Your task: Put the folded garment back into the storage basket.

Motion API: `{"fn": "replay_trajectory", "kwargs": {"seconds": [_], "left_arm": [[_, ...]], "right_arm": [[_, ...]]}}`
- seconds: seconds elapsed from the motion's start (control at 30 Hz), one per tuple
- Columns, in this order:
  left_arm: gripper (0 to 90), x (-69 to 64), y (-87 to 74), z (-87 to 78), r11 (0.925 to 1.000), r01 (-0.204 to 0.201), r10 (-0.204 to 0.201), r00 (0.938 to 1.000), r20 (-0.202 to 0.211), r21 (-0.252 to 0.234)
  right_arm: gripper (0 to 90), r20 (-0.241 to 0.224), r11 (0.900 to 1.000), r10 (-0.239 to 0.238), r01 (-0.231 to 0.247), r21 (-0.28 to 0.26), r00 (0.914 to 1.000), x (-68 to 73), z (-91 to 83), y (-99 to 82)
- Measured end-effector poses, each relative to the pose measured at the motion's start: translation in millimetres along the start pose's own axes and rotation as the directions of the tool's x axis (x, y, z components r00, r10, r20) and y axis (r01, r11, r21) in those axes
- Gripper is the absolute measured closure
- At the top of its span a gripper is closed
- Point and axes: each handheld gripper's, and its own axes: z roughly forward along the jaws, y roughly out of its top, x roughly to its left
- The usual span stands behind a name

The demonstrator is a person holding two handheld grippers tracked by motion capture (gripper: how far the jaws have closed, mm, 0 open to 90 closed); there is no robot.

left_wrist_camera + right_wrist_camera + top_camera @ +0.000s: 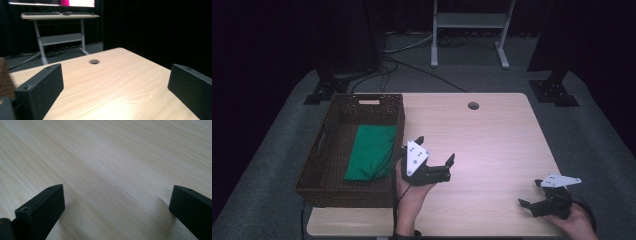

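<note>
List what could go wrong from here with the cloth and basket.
The left tool sits open right beside the basket wall; reaching in could knock or drag the basket. The green cloth lies loosely folded and might unfold or snag on the weave when lifted.

Green cloth [371, 152] inside brown basket [319, 169]; left tongs [435, 150] just beside it, right tongs [530, 192] well apart.

Beside the woven brown wicker basket [337, 165] holding soft green cloth [372, 152], the table [492, 135] shows smooth, pale wood grain.
</note>
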Motion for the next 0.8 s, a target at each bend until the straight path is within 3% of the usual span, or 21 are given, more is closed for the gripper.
{"fn": "replay_trajectory", "kwargs": {"seconds": [0.3, 0.8], "left_arm": [[0.0, -16.4, -26.7, 15.0, 0.9998, -0.008, 0.007, 0.9971, 0.076, 0.02], [0.0, -23.5, -70.0, 20.7, 0.9992, -0.009, 0.005, 0.9955, 0.094, 0.039]], "right_arm": [[0.0, 0.0, 1.0, 0.0, 0.0, 0.0, 1.0, 0.0, 0.0, 0.0], [0.0, 0.0, 1.0, 0.001, -0.001, 0.0, 1.0, 0.1, 0.0, 0.0]]}}
